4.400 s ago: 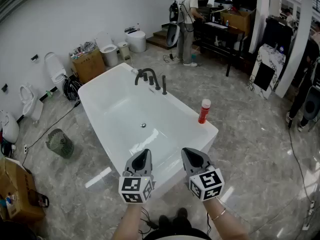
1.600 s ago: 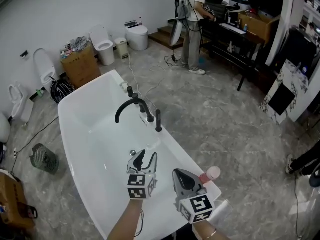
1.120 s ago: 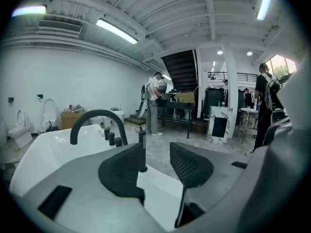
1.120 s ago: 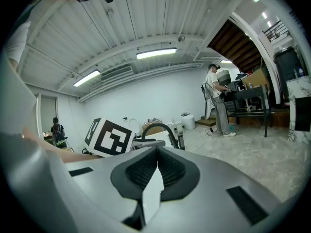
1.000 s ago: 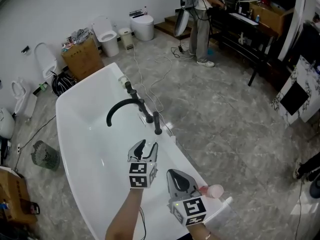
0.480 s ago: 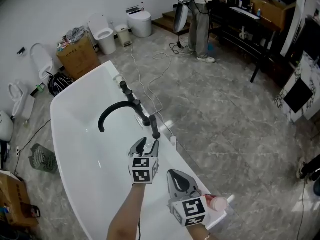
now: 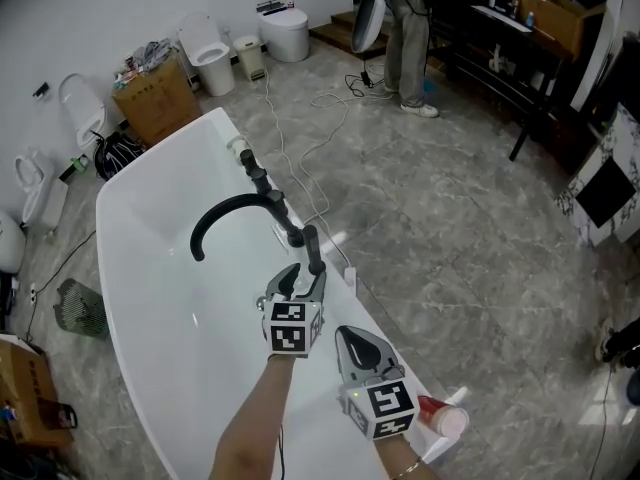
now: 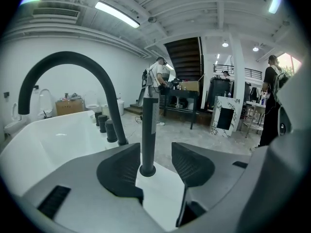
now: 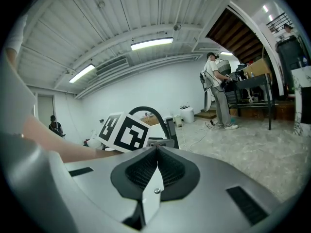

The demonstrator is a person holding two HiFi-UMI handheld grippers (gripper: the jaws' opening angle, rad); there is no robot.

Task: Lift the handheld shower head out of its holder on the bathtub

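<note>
Left gripper (image 8: 154, 160) straddles the upright handheld shower head (image 8: 147, 130), jaws opening, pads seemingly clear of it; I'm lining up the clamp. Right gripper (image 9: 156, 165) waits behind, jaws together, empty.

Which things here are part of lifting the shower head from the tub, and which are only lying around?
For the job: shower head, upright in its holder on the bathtub rim; left gripper, jaws opening with the shower head between them, not gripped.

Lying about: red bottle, curved spout, cardboard box, toilet, floor cable; right gripper, shut and empty.
</note>
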